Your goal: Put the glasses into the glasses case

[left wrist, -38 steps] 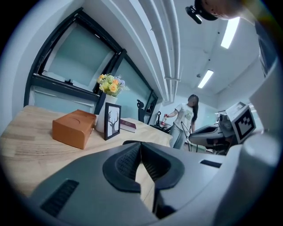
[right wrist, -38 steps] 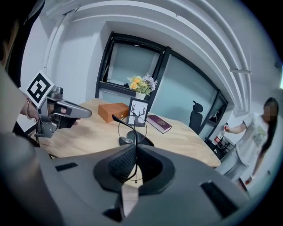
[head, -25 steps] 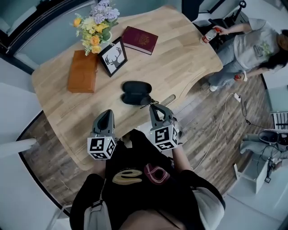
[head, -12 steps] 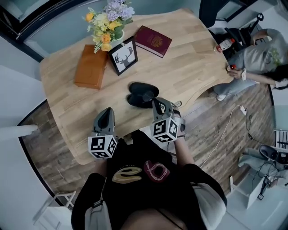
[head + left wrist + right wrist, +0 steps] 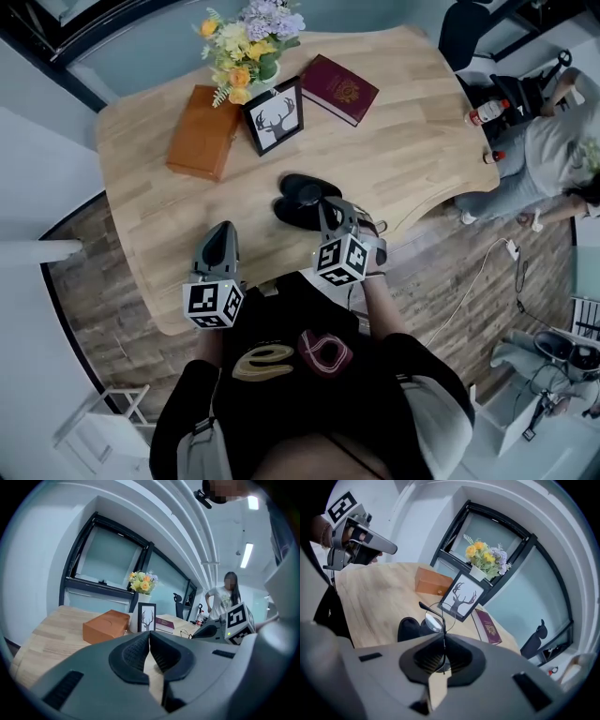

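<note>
**A:** What has changed over the last second?

**B:** In the head view the pale wooden table (image 5: pixel 403 141) sits a little differently in the picture. The things on it keep their places: the tan leather box (image 5: pixel 202 132), the black-framed deer picture (image 5: pixel 277 117) and the maroon book (image 5: pixel 339 88). The grey right gripper (image 5: pixel 326 206) has moved. It was just off the near right end of the open black oval glasses case (image 5: pixel 298 186). Now its tips reach over that case's near edge. The grey left gripper (image 5: pixel 223 232) hangs where it did, over the near part of the table, left of the case and apart from it.

**A:** And the two grips?

**B:** The left gripper's pads (image 5: pixel 136 651) meet at their tips with nothing between them. The right gripper's jaws are clamped on the thin wire-rimmed glasses (image 5: pixel 435 619).

**A:** Which way do the glasses lie?

**B:** In the right gripper view a wire part runs upright between the pads, and one round lens stands just above the jaw tips. The dark temple arm is the longest line that shows. It slants from the lens up and to the left, its tip towards the side where the left gripper is. The rest of the frame is too foreshortened to read. The lens overlaps the case behind it, but whether the two touch cannot be told. The case's own long axis runs across the head view, tilted slightly, its two halves lying open one beyond the other.
</note>
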